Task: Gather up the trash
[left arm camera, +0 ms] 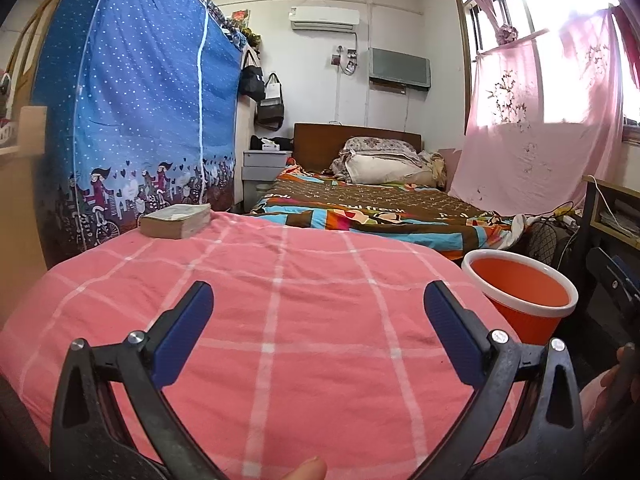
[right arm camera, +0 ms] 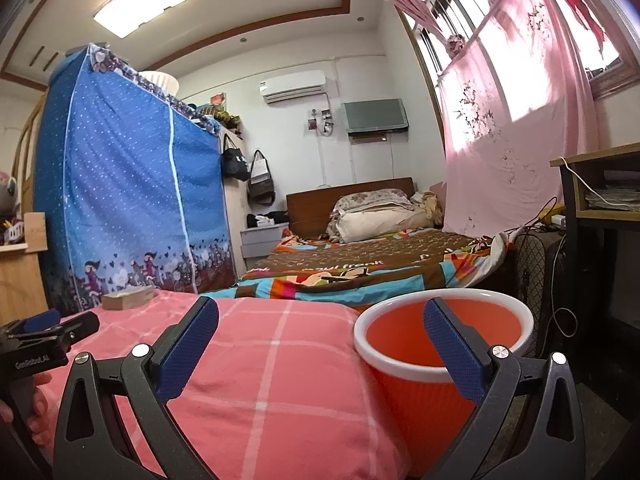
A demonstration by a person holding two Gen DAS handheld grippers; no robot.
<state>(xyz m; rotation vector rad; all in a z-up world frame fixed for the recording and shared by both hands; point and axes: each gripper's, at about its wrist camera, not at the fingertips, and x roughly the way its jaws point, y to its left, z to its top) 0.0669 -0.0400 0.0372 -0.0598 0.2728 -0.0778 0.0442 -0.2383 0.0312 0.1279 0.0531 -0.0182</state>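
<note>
An orange bin with a white rim (left arm camera: pixel 520 292) (right arm camera: pixel 444 344) stands on the floor beside a surface covered in pink checked cloth (left arm camera: pixel 280 320) (right arm camera: pixel 260 360). My left gripper (left arm camera: pixel 319 300) hovers open over the cloth, nothing between its blue pads. My right gripper (right arm camera: pixel 321 316) is also open and empty, its right finger in front of the bin's mouth. The left gripper (right arm camera: pixel 44 328) shows at the left edge of the right wrist view. A thick worn book (left arm camera: pixel 176 221) (right arm camera: pixel 128 297) lies at the cloth's far left corner. No loose trash shows on the cloth.
A blue dotted fabric wardrobe (left arm camera: pixel 132 100) stands at the left. Beyond the cloth is a bed with a colourful quilt (left arm camera: pixel 372 208). A desk (right arm camera: pixel 600 184) and a fan with cables (right arm camera: pixel 532 264) crowd the right side. A pink curtain (left arm camera: pixel 540 132) hangs there.
</note>
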